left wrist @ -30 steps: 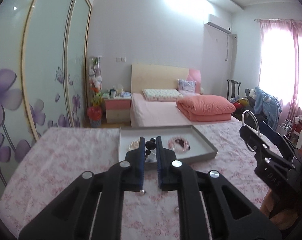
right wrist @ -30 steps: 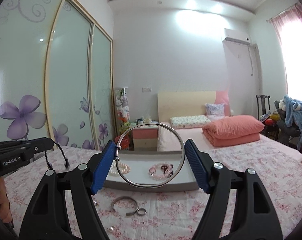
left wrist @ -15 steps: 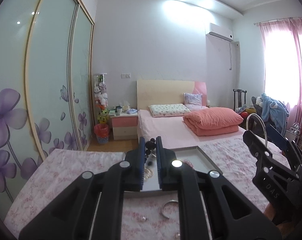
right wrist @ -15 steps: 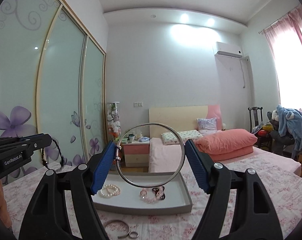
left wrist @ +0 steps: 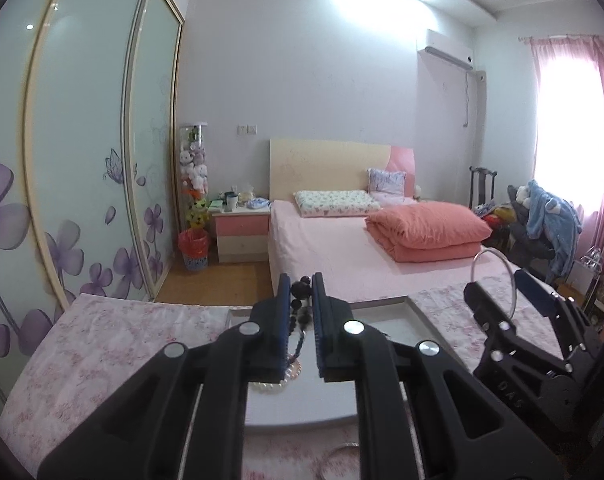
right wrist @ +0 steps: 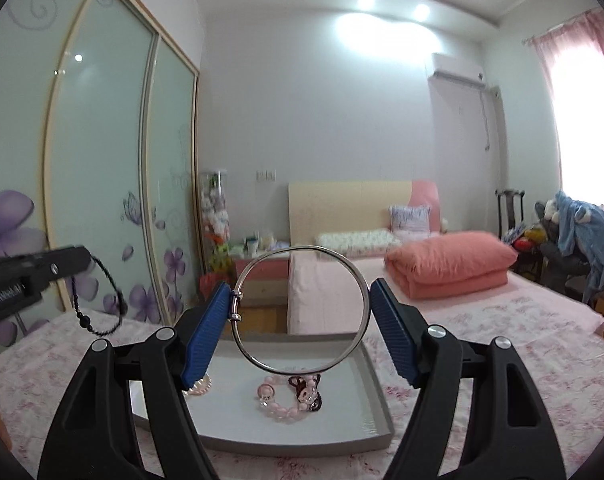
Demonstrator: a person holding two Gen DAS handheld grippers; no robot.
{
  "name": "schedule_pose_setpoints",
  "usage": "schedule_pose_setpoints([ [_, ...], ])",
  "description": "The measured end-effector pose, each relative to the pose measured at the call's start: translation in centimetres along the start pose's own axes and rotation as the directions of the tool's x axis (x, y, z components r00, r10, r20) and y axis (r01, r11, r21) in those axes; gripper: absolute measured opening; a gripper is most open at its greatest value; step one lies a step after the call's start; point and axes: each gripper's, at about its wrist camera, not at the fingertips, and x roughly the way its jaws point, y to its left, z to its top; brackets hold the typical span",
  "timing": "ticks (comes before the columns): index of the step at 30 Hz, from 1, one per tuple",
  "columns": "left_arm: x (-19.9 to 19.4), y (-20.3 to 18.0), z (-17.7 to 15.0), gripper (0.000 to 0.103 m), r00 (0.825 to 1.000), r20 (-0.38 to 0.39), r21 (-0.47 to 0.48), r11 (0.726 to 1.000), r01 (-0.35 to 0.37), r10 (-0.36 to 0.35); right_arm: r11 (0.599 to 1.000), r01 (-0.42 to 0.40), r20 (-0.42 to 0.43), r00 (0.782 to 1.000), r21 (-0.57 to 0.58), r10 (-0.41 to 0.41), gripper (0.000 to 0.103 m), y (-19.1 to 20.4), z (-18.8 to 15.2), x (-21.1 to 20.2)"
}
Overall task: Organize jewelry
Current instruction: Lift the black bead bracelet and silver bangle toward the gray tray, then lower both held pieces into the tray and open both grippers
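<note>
Right wrist: right gripper (right wrist: 303,314) level, grasping bangle (right wrist: 302,310), left gripper (left wrist: 302,304) pinching bead cord (left wrist: 300,290).

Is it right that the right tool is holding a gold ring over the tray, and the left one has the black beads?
Almost. The big ring in the right tool is silver, not gold, as the right wrist view shows. It does hang over the tray, and the left tool does have the black beads.
</note>
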Motion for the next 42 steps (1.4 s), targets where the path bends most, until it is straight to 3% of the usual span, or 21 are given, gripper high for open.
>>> schedule_pose_setpoints([
  [6, 5.1, 0.3, -1.1, 0.011, 0.997, -0.081, -0.004, 1.0, 0.003, -0.003, 1.0, -0.019, -0.162, 0.987, 0.017, 0.022, 0.072, -0.2, -2.3, 5.6],
  [11, 9.0, 1.4, -3.1, 0.011, 0.986, -0.168, -0.031, 0.999, 0.009, -0.014, 0.998, -0.021, -0.281, 0.959, 0.052, 0.035, 0.072, -0.7, -4.1, 8.4],
  [19, 12.9, 2.5, -5.0, 0.012, 0.969, -0.247, -0.055, 0.998, 0.011, -0.024, 0.998, -0.05, -0.351, 0.934, 0.049, 0.064, 0.073, 0.1, -4.8, 9.7],
  [20, 13.1, 2.6, -5.1, 0.015, 0.967, -0.253, -0.057, 0.998, 0.008, -0.023, 0.997, -0.052, -0.355, 0.932, 0.054, 0.068, 0.074, 0.1, -4.8, 9.5],
  [21, 13.2, 2.7, -5.1, 0.027, 0.966, -0.259, -0.063, 0.998, 0.009, -0.025, 0.997, -0.052, -0.351, 0.934, 0.057, 0.068, 0.078, 0.0, -4.7, 9.5],
  [23, 13.2, 3.4, -5.0, 0.038, 0.967, -0.256, -0.089, 0.996, -0.006, -0.017, 0.997, -0.048, -0.34, 0.938, 0.056, 0.065, 0.079, -0.1, -4.4, 9.0],
  [34, 10.4, 7.1, -4.1, 0.038, 0.971, -0.232, -0.109, 0.991, -0.08, 0.053, 0.997, -0.027, -0.3, 0.953, 0.077, 0.049, 0.079, -1.6, -2.9, 6.8],
  [42, 5.8, 8.0, -6.8, 0.038, 0.959, -0.282, -0.067, 0.996, -0.062, 0.041, 0.996, -0.076, -0.354, 0.931, 0.041, 0.085, 0.079, -1.3, -4.1, 2.0],
])
